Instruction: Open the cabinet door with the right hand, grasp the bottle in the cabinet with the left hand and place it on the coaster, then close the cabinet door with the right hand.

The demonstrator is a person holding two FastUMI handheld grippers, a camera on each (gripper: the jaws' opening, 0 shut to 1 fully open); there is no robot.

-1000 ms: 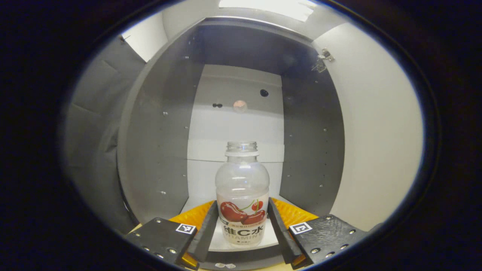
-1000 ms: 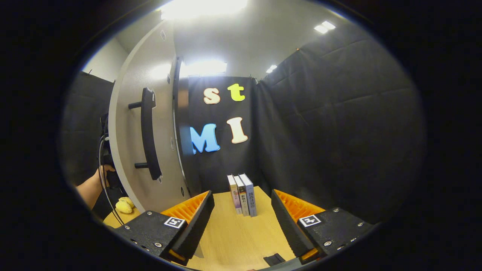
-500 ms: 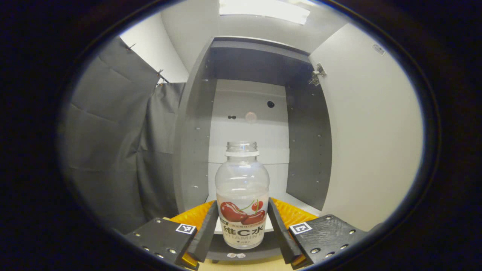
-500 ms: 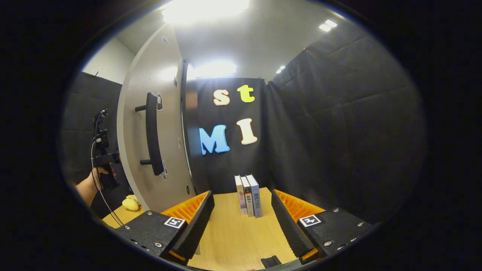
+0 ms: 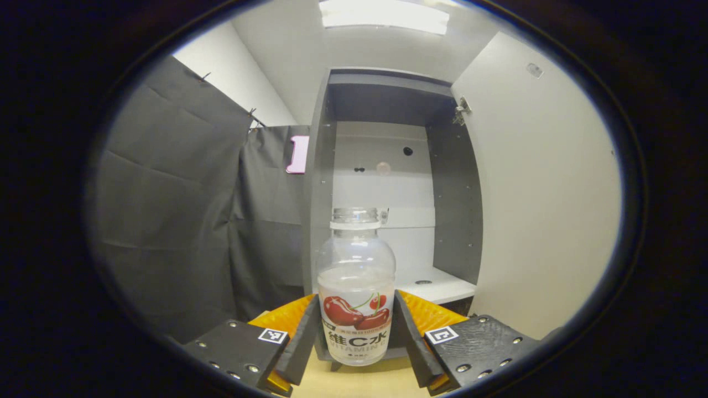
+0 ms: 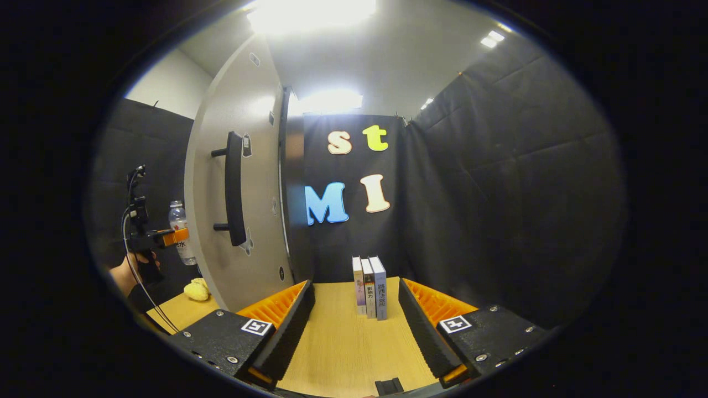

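A clear capless bottle [image 5: 355, 287] with a cherry label stands upright between my left gripper's [image 5: 355, 331] two fingers, which press on its lower half. It hangs in the air in front of the open cabinet [image 5: 387, 188], outside the shelf. The white cabinet door [image 5: 542, 193] stands swung open on the right. In the right gripper view my right gripper [image 6: 354, 326] is open over the wooden table [image 6: 343, 342], holding nothing. The door [image 6: 249, 182] with its dark bar handle [image 6: 235, 188] stands to its left. Beyond the door's edge a hand holds the left gripper [image 6: 166, 237] with the bottle [image 6: 181, 232].
Three books [image 6: 370, 287] stand upright at the back of the table ahead of the right gripper. A yellow soft object [image 6: 196, 289] lies on the table left of the door. A small dark object [image 6: 389, 385] lies near the front edge. Black cloth walls close the booth.
My left gripper has drawn back out of the cabinet with the bottle in it; the cabinet looks farther away. The right gripper has shifted slightly, and the bottle now shows past the door's edge.
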